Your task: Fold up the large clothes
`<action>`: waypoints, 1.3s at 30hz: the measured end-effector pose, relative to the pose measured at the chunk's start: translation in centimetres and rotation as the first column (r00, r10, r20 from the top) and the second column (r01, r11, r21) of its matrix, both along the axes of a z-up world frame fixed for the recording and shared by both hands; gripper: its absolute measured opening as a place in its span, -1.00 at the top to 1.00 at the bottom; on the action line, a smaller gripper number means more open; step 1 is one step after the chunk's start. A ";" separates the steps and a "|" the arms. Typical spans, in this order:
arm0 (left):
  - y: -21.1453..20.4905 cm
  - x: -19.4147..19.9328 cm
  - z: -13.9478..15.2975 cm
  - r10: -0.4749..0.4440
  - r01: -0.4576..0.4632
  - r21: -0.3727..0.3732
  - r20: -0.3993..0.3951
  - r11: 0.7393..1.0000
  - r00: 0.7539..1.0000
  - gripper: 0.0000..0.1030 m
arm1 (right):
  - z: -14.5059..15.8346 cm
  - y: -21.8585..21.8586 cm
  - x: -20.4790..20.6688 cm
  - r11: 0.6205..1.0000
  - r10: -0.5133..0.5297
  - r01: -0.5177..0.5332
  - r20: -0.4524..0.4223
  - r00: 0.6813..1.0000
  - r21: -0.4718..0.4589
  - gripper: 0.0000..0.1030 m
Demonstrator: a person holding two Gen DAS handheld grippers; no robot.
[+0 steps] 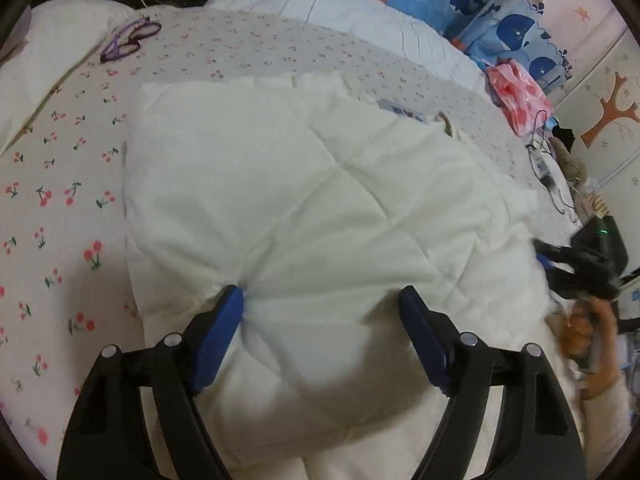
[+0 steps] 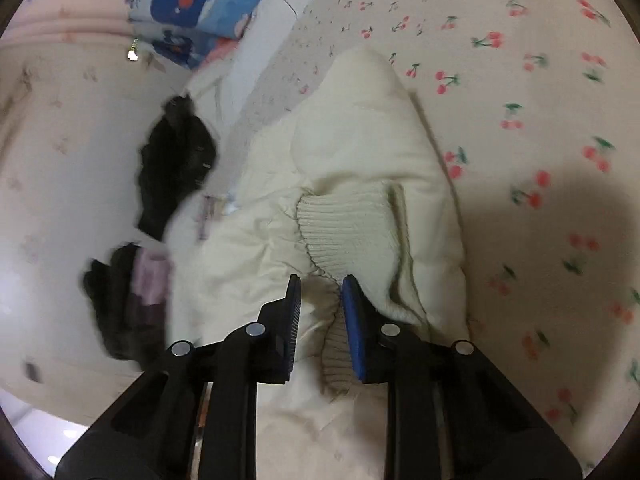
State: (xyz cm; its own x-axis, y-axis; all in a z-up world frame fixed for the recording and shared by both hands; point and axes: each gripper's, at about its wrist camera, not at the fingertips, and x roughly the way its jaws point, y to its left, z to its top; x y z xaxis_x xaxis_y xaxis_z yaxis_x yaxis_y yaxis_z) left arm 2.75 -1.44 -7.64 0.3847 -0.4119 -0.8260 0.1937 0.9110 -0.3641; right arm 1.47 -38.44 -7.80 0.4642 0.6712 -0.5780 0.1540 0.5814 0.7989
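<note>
The left gripper stands with its jaws spread wide over a cream quilted jacket. Its blue pads press lightly down on the padding at either side of a soft bulge, but nothing is pinched between them. The jacket lies spread flat on a bed sheet printed with small red cherries, and a white label shows near its far edge. Beyond it, purple glasses lie on the sheet near the top left, a pink plastic bag sits at the right edge of the bed, and a blue whale-print cloth lies behind that.

The right gripper has its jaws drawn close together, with the ribbed knit cuff of the same jacket lying between them. The cuff's edge runs down past the right-hand pad; whether the pads actually pinch it, I cannot tell. The jacket sleeve stretches away from the cuff across the cherry sheet. To the left, a dark garment lies blurred beside the bed.
</note>
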 end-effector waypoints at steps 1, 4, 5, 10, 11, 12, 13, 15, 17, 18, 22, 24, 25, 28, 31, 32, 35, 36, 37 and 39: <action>0.5 -0.4 0.9 0.007 -0.008 -0.018 -0.009 1.000 1.000 -0.49 | 1.1 -0.3 -1.0 0.999 0.018 -0.018 0.020 1.000 -0.044 0.42; 3.3 -3.7 3.4 0.015 -0.019 -0.125 -0.034 0.992 0.999 -0.49 | 4.3 -1.9 -6.1 0.995 0.079 -0.073 0.091 0.993 -0.068 -0.62; 5.2 -5.9 4.5 0.011 -0.015 -0.149 -0.032 0.989 0.999 -0.51 | 5.2 -2.7 -8.8 0.994 0.091 -0.083 0.108 0.990 -0.077 -0.70; 13.1 -16.6 5.1 0.005 -0.021 -0.196 -0.083 0.980 0.997 -0.76 | 6.0 -6.6 -20.7 0.991 0.134 -0.135 0.088 0.987 0.002 -0.86; 14.7 -18.5 4.7 0.008 -0.030 -0.217 -0.106 0.976 0.994 -0.80 | 5.5 -6.9 -23.1 0.989 0.145 -0.145 0.067 0.987 0.005 -0.86; 16.2 -20.8 4.1 0.008 -0.042 -0.255 -0.131 0.966 0.991 -0.85 | 5.1 -7.0 -24.9 0.988 0.155 -0.155 0.042 0.987 0.003 -0.86; 17.1 -22.6 3.5 0.006 -0.049 -0.285 -0.152 0.957 0.988 -0.85 | 5.1 -7.5 -26.7 0.987 0.161 -0.162 0.030 0.986 0.012 -0.86; 17.8 -25.5 1.8 -0.017 -0.052 -0.324 -0.206 0.945 0.978 -0.85 | 4.3 -7.0 -29.4 0.980 0.184 -0.185 0.026 0.983 0.078 -0.86; 17.6 -27.6 0.1 -0.060 -0.034 -0.369 -0.241 0.929 0.969 -0.85 | 4.0 -6.5 -31.3 0.972 0.210 -0.212 0.030 0.977 0.099 -0.86; 17.1 -28.6 -0.6 -0.089 -0.018 -0.402 -0.246 0.915 0.965 -0.85 | 4.0 -6.0 -31.7 0.970 0.220 -0.222 0.026 0.975 0.095 -0.86; 15.0 -30.2 -1.4 -0.157 0.018 -0.538 -0.213 0.843 0.964 -0.85 | 2.5 -3.5 -32.0 0.955 0.272 -0.270 -0.001 0.962 0.124 -0.86; 14.5 -30.9 -1.1 -0.160 0.035 -0.541 -0.186 0.840 0.970 -0.85 | 2.2 -2.8 -32.1 0.945 0.279 -0.282 0.040 0.959 0.164 -0.70; 14.1 -31.2 -0.8 -0.144 0.034 -0.522 -0.173 0.852 0.974 -0.85 | 2.3 -2.5 -31.6 0.942 0.276 -0.282 0.060 0.959 0.180 -0.35; 13.8 -31.8 -0.2 -0.091 0.009 -0.434 -0.168 0.901 0.982 -0.08 | 3.0 -1.9 -32.1 0.942 0.246 -0.272 0.148 0.958 0.197 0.36; 13.9 -32.2 1.4 -0.056 -0.015 -0.436 -0.149 0.900 0.987 0.60 | 4.8 -1.9 -32.4 0.942 0.192 -0.249 0.248 0.950 0.225 0.59; 14.0 -32.4 2.7 -0.049 -0.011 -0.454 -0.119 0.891 0.992 0.68 | 5.6 -1.9 -32.3 0.940 0.177 -0.246 0.281 0.943 0.235 0.62; 13.7 -33.1 6.3 -0.055 0.030 -0.495 -0.035 0.868 0.998 0.75 | 9.5 -1.8 -33.0 0.937 0.175 -0.273 0.381 0.908 0.220 0.64; 13.4 -33.6 7.9 -0.074 0.067 -0.510 0.006 0.857 0.997 0.75 | 10.7 -1.4 -33.2 0.936 0.193 -0.290 0.398 0.897 0.201 0.64; 13.4 -34.2 8.9 -0.090 0.093 -0.515 0.032 0.852 0.995 0.75 | 12.0 -1.0 -33.9 0.930 0.227 -0.323 0.414 0.881 0.178 0.64; 13.4 -35.4 10.0 -0.131 0.140 -0.507 0.054 0.851 0.990 0.75 | 12.8 -0.8 -35.1 0.918 0.277 -0.365 0.407 0.870 0.156 0.60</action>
